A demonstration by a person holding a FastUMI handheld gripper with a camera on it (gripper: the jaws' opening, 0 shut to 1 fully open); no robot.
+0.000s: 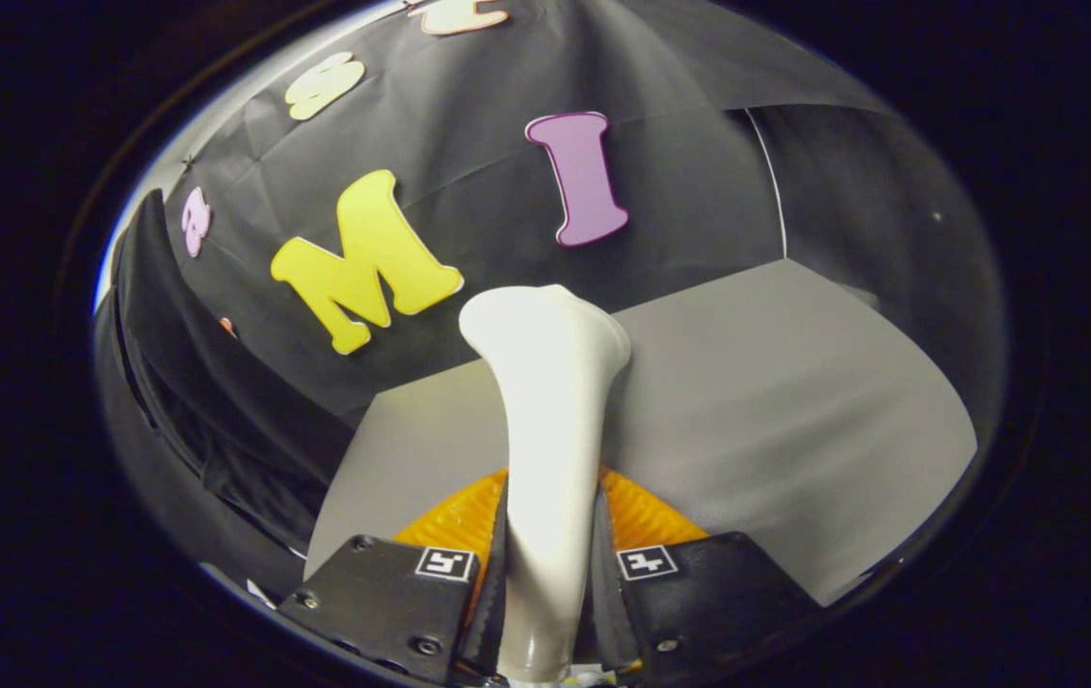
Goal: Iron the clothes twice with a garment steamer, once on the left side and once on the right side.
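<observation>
A white garment steamer (pixel 550 430) stands up between my fingers, its narrow handle pinched by both pads and its flared head rising ahead of them. My gripper (pixel 548 573) is shut on that handle. A dark garment (pixel 211 401) hangs off to the left of the steamer, beside the booth wall, well apart from the steamer head. The head points away from me, toward the wall, tilted slightly left.
A grey table top (pixel 775 420) spreads beneath and to the right of the steamer, ending at the black cloth wall (pixel 679 172) behind. A thin white cord (pixel 770 182) runs down the wall at the right.
</observation>
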